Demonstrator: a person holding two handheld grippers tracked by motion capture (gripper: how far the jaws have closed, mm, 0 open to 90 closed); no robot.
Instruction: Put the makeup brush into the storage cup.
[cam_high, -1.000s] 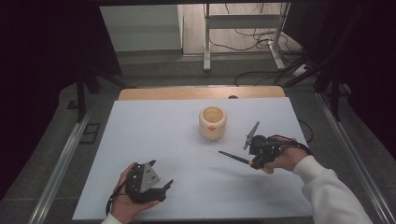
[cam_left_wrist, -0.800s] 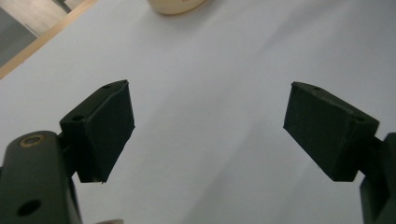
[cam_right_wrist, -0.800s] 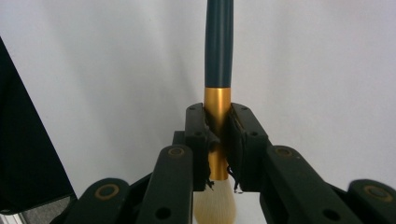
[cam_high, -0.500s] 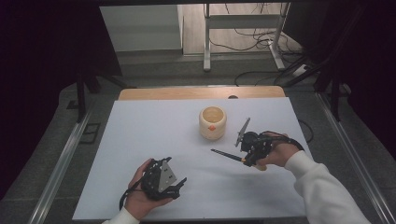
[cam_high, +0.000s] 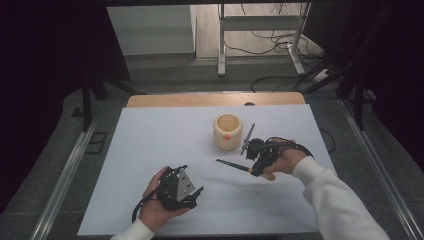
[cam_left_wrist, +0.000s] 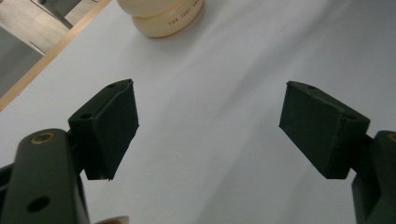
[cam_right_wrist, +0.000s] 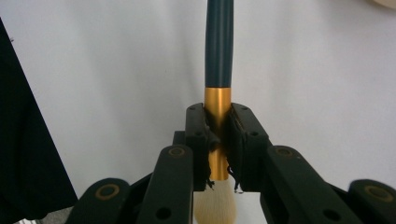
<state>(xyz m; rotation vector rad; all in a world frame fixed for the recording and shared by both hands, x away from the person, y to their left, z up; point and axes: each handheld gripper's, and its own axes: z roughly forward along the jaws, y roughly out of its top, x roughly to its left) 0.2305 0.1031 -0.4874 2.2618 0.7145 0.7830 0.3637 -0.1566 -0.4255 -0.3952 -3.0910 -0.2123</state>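
Note:
A makeup brush with a dark handle, gold ferrule and pale bristles lies level above the white sheet. My right gripper is shut on its ferrule. From above, the brush handle points left out of the right gripper. A cream cup stands upright just behind and left of that gripper. My left gripper is at the front of the sheet. Its jaws stand wide in the left gripper view, have just been closing slightly, and nothing is between them. The cream cup is far ahead of them.
The white sheet covers the table, with a wooden strip along its far edge. Metal rails run down both sides. Beyond the table are a metal stand and floor cables.
The left hand has slid right along the front of the sheet. The right hand has carried the brush left, nearer the cup.

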